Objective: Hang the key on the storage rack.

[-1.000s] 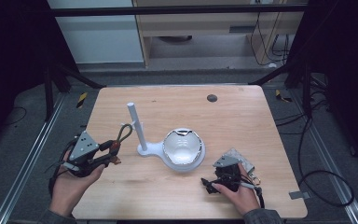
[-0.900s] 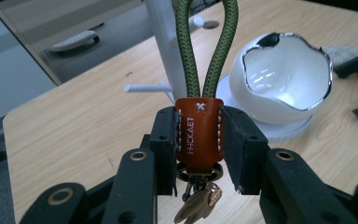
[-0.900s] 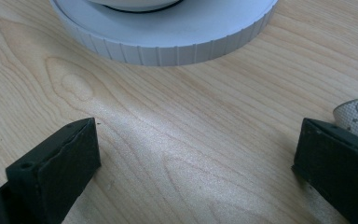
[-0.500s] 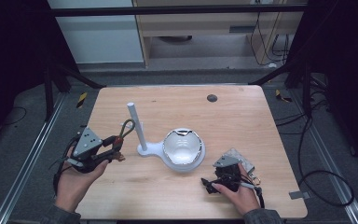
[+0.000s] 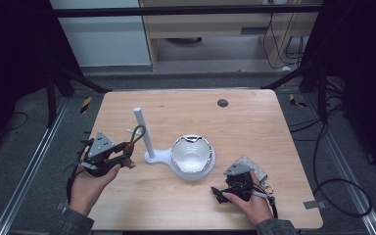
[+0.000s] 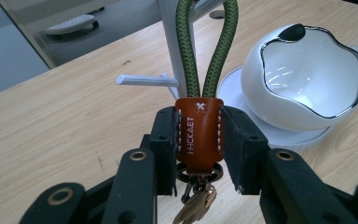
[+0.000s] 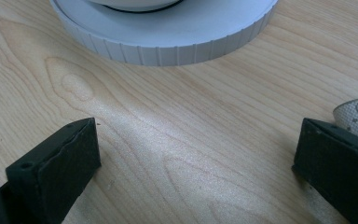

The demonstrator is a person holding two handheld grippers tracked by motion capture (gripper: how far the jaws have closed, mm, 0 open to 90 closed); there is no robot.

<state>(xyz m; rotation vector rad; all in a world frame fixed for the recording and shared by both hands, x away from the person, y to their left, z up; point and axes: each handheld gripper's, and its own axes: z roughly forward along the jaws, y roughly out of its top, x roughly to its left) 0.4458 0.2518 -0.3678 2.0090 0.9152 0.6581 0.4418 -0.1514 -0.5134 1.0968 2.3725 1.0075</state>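
Since the earlier shots the left claw [image 5: 122, 157] has slid in closer to the white post, and the green loop is now sitting just beside it; the right hand hasn't budged.

Going big to small: the wooden surface [image 5: 254, 122] is carrying a white stand [image 5: 152, 155], whose upright post has a small side peg [image 6: 147, 80], with a white bowl-shaped dish [image 5: 192, 153] on its round base. The peg is presumably for hanging, which is why the keychain [image 6: 199, 132] is being held with its green cord loop [image 6: 207, 51] pointing up and forward. The left claw is clamping the brown leather tab, keys dangling below. The right claw [image 7: 196, 163] is gaping wide with nothing in it, parked low on the surface near the base, staying out of the way.
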